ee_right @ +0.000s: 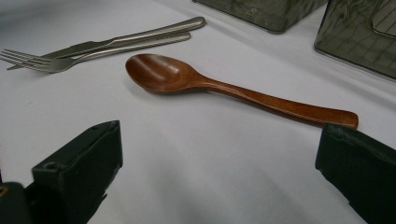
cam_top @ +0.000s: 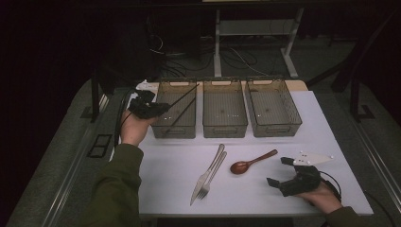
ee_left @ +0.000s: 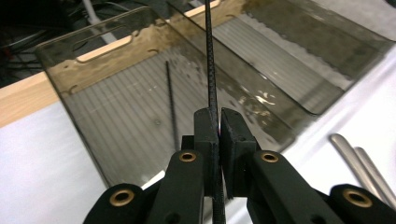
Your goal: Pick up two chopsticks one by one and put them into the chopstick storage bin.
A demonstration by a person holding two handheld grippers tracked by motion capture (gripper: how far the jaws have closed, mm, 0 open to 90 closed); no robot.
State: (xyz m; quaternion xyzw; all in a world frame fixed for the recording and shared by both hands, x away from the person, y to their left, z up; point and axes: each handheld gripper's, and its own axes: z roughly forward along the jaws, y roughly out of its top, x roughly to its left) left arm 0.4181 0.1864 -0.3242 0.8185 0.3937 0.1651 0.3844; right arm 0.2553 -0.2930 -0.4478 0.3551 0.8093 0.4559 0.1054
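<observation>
So a thin black chopstick (ee_left: 211, 70) is pinched between the closed jaws of the left gripper (ee_left: 218, 135), and it's held out over the leftmost bin (cam_top: 176, 109), slanting up toward that bin's far right corner. A second black chopstick (ee_left: 171, 100) can be seen lying on the ribbed floor of the same bin, apart from the held one. In the high view the left gripper (cam_top: 158, 108) is parked at the bin's near left edge, gripped by the left hand (cam_top: 133, 130).

Two more smoky clear bins are lined up to the right, the middle bin (cam_top: 224, 109) and the right bin (cam_top: 273, 108), all sat along the far side of the white table (cam_top: 170, 165).

Closer in, a wooden spoon (ee_right: 219, 88) is laid on the table just ahead of the right gripper (ee_right: 219, 172), whose jaws are spread wide with nothing between them. It's not touched by either jaw. A knife (cam_top: 206, 174) and fork (cam_top: 213, 176) are laid side by side, touching, just left of the spoon.
</observation>
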